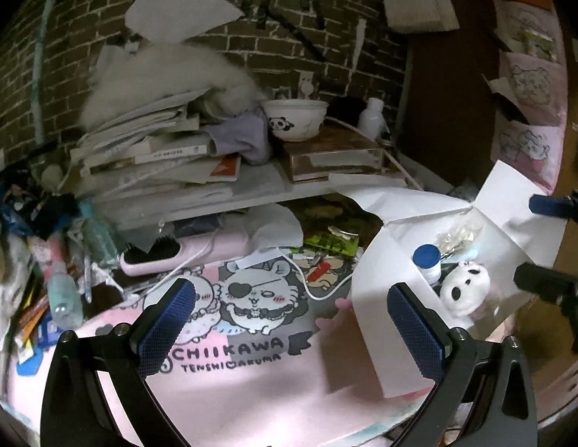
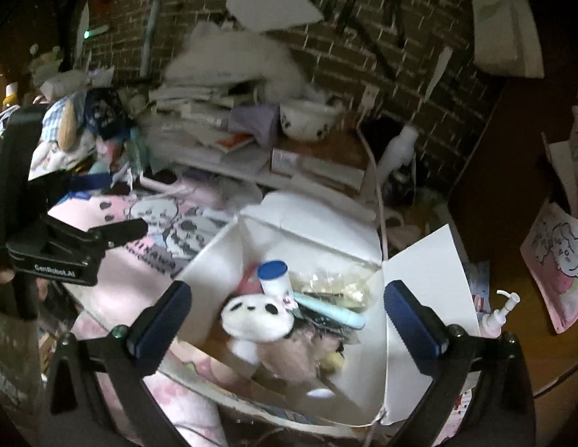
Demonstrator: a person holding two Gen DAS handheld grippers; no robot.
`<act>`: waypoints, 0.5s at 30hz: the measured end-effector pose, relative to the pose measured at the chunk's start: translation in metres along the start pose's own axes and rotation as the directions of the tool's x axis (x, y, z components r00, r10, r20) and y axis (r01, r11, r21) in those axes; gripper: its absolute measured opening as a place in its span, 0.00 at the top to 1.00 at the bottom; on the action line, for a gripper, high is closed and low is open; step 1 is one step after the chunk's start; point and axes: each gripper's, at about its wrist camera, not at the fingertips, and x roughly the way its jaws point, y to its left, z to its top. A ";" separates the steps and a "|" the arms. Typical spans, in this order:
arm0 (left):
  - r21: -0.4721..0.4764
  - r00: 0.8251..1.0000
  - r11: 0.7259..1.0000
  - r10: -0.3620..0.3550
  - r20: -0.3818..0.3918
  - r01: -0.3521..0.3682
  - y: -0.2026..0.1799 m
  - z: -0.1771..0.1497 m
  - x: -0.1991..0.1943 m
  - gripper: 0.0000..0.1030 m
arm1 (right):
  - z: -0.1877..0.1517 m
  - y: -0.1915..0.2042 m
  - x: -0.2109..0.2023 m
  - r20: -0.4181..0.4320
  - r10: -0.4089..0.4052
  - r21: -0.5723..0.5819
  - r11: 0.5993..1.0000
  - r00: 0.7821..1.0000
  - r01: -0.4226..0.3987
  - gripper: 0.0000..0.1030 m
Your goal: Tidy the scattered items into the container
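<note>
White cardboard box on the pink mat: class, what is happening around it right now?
A person holds two grippers, both open and empty. The right gripper hovers over the open white cardboard box, which already holds a white panda plush toy, a blue-capped white bottle and a pale blue tube. The left gripper hangs above the pink cartoon-print mat beside the box.

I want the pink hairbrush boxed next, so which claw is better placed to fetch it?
Left. The open left claw faces the pink hairbrush; the open right claw hangs over the white cardboard box.
</note>
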 end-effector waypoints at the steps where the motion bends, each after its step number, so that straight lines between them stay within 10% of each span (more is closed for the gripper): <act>1: 0.003 1.000 1.000 0.010 0.002 -0.010 -0.002 0.001 -0.001 0.00 | -0.001 0.001 -0.002 0.023 -0.020 0.016 1.000 1.000 0.019 0.00; 7: 0.032 0.983 0.984 0.174 0.058 -0.176 -0.013 0.000 -0.015 0.00 | 0.001 -0.001 0.002 -0.009 -0.063 0.089 0.994 0.998 0.064 0.00; 15: 0.012 0.982 0.983 0.184 0.052 -0.185 -0.020 0.005 -0.032 0.00 | 0.003 0.006 0.009 -0.109 -0.220 0.120 0.965 0.969 0.232 0.00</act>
